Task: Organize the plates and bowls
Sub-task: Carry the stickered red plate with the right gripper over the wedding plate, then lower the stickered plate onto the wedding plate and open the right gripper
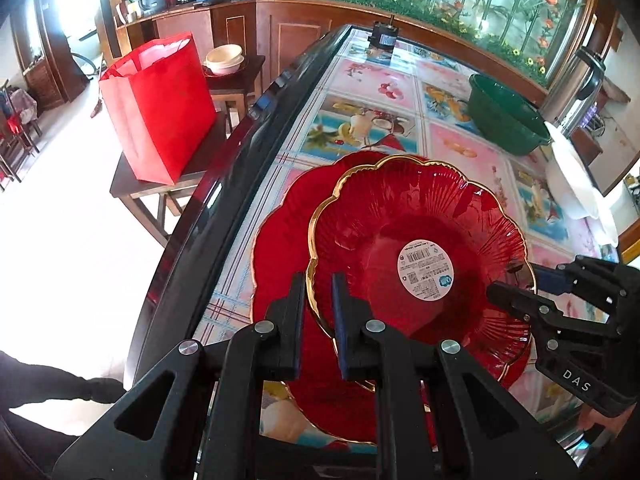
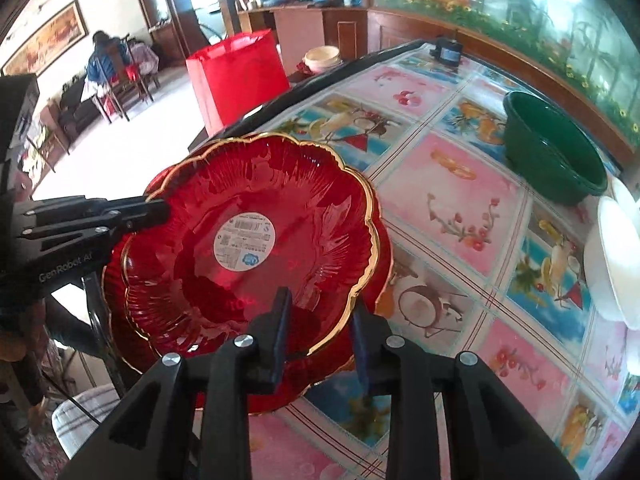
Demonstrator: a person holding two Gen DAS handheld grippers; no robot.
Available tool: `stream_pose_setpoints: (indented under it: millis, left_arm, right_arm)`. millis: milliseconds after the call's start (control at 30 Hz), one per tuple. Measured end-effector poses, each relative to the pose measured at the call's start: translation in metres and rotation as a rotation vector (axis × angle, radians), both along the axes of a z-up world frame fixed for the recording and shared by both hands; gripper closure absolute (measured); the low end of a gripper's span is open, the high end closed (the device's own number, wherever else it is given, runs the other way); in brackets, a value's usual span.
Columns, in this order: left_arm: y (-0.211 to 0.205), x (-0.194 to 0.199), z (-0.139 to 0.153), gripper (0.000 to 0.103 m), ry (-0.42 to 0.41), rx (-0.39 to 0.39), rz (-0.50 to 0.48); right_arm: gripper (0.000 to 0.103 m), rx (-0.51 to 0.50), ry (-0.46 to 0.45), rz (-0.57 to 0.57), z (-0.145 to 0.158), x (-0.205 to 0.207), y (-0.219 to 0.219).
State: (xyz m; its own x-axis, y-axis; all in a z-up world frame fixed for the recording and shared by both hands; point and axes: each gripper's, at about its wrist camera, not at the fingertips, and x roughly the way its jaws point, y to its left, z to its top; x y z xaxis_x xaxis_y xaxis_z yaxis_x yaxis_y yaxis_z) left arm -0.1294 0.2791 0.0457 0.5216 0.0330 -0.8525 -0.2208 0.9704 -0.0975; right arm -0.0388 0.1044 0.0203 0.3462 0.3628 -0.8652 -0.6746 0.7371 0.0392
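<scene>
While one red plate (image 1: 420,240) already sits nested on a second red plate (image 1: 280,240) near the table (image 1: 380,80) edge, stacking looks partly done; white dishes (image 1: 576,184) and green basin (image 1: 504,116) at the far side are left, I'd judge. Left gripper (image 1: 318,284) is nearly closed w/ the top plate's gilt rim between its pads; right gripper (image 2: 320,304) straddles the opposite rim, jaws part open, no firm pinch. Plates: glossy ribbed glass, scalloped gold edges, round label in the centre.
</scene>
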Motion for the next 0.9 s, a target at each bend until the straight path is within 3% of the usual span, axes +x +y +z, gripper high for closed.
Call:
stream_pose_setpoints:
  millis: [333,567,767,900]
  left_arm:
    - [0.003,0.0,-0.011,0.089,0.01,0.029,0.013]
    - [-0.004,0.003,-0.012,0.085,-0.007,0.086,0.025]
    - [-0.006,0.003,-0.009,0.084,-0.019,0.105,0.02]
    - [-0.005,0.003,-0.004,0.077,-0.04,0.119,0.034]
  right_arm:
    - [0.067,-0.062,0.002,0.05,-0.008,-0.006,0.015]
    - [0.035,-0.092,0.039,0.115,-0.01,-0.009,0.028]
    - [0.031,-0.037,0.073,0.11,-0.001,-0.007,0.014]
    - [0.03,0.049,0.101,0.083,0.008,0.0,-0.001]
